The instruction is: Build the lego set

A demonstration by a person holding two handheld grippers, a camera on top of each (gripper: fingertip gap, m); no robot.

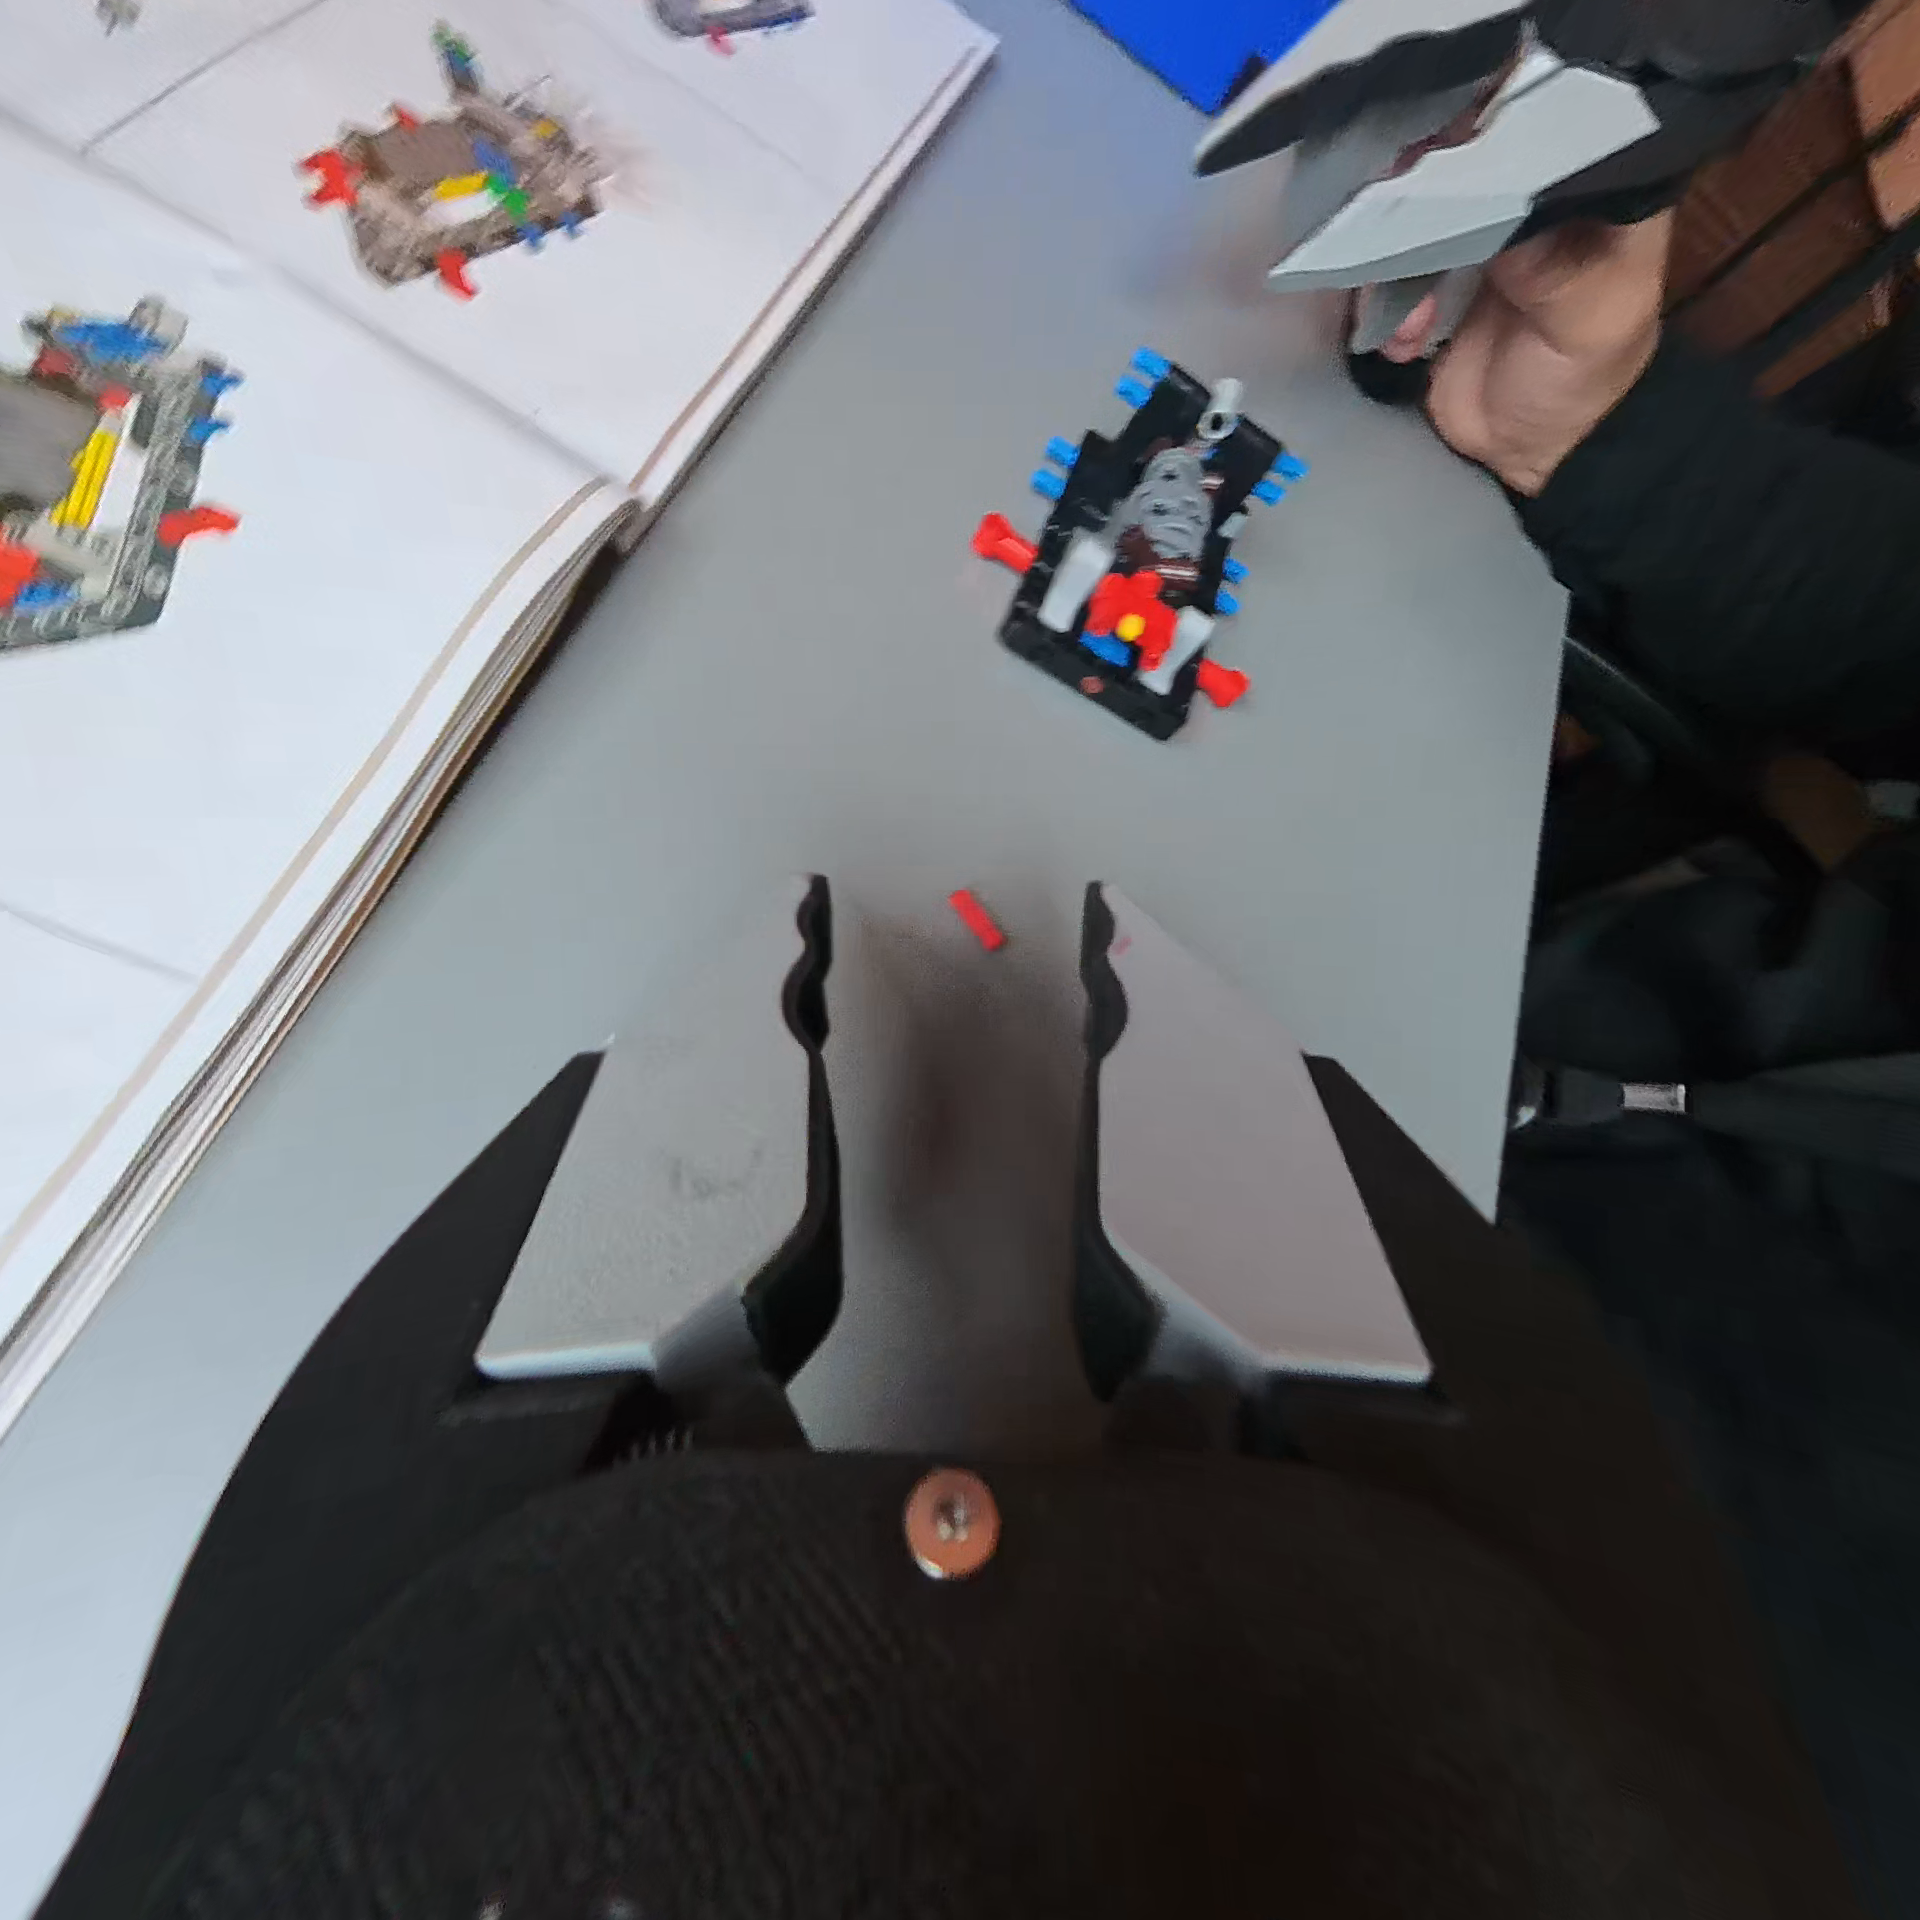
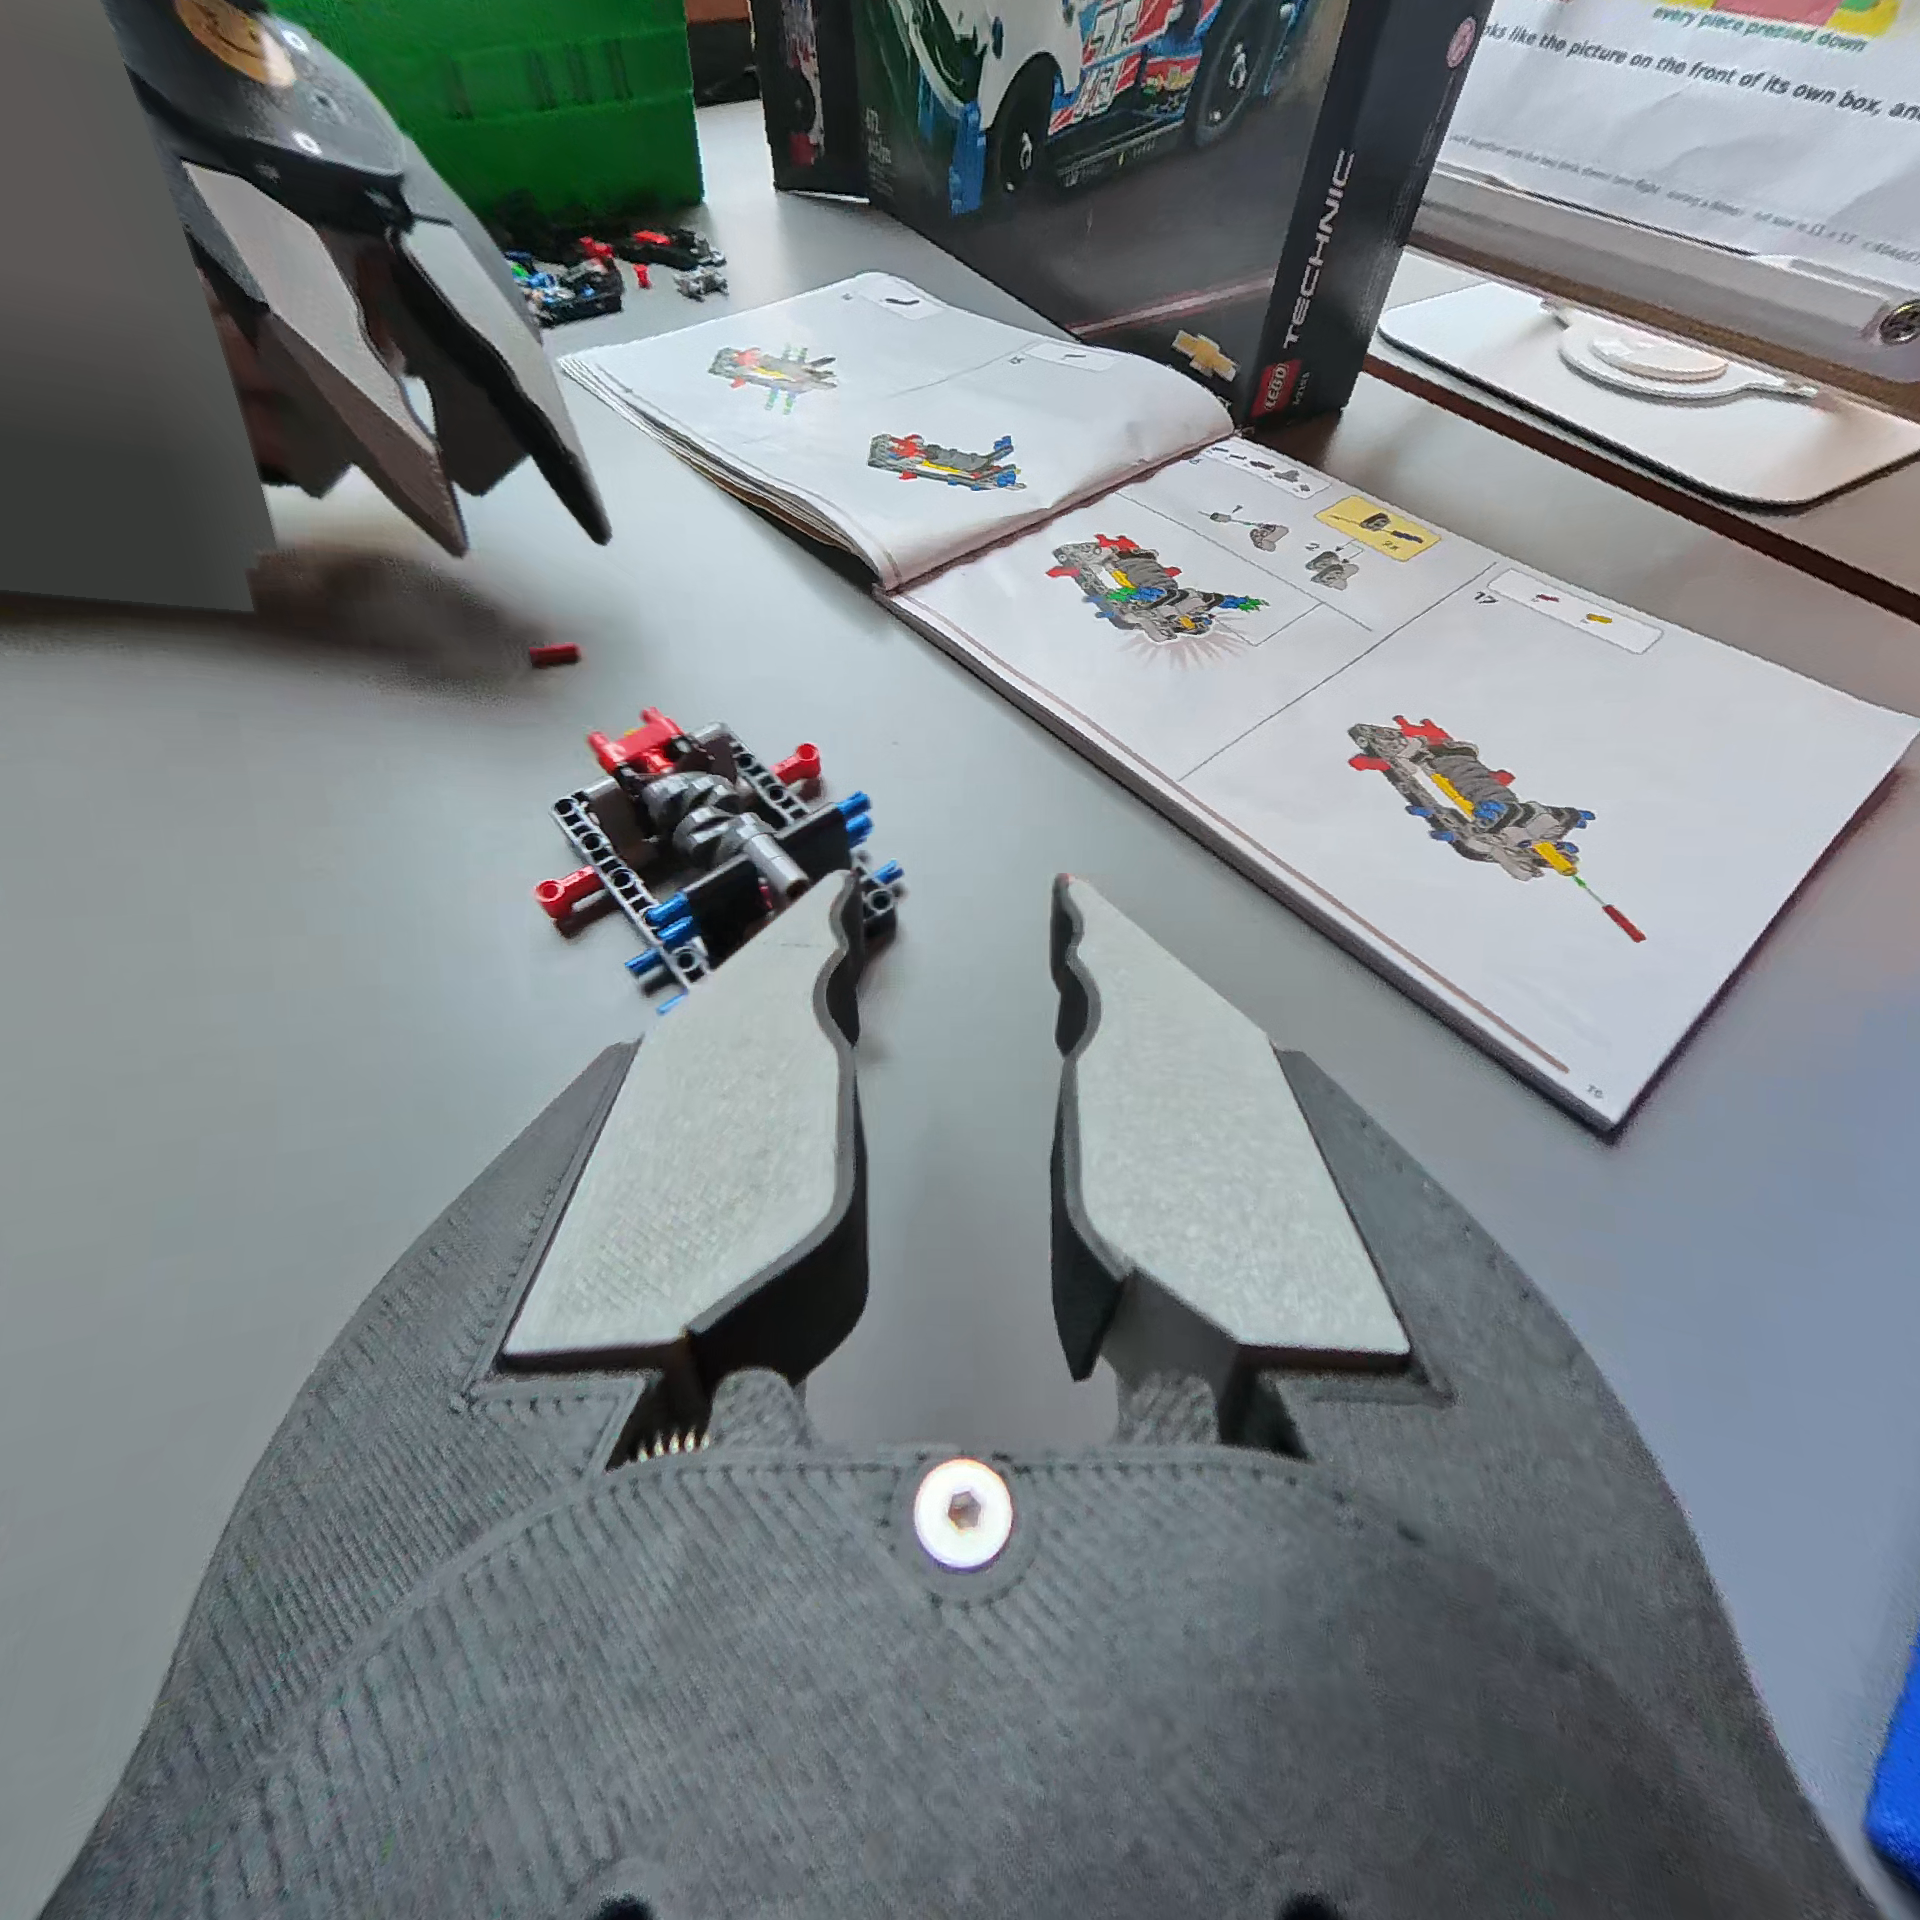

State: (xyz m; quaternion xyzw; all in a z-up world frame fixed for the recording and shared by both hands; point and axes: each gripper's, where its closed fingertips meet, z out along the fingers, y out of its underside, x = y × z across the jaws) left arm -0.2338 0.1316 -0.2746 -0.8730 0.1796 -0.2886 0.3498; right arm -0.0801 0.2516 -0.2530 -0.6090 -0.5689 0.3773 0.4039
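Smooth matte grey table, desk setting, with a white flat stand base at the far right. One instruction booklet lay open, glossy white pages, printed step diagrams, thick page stack visible at its edge in the left wrist view. One dark cardboard set box stood upright behind the booklet. One green plastic bin sat at the far end, a small heap of loose pieces just in front of it; count not readable.

One part-built lego frame lay flat on the table near the booklet: black holed beams forming a rectangle, grey ribbed core, blue pins and red connectors sticking out the sides. Same frame in the left view, slightly blurred.

One small red pin, short cylinder, lay alone on the table, apart from the frame.

Left gripper: black ribbed printed body, grey flat pads, wavy inner edges, jaws moderately wide, empty, tips either side of the red pin, above it.

Right gripper: same build, jaws apart, empty, left fingertip overlapping the frame's near corner in view; contact unclear. A hand held it.
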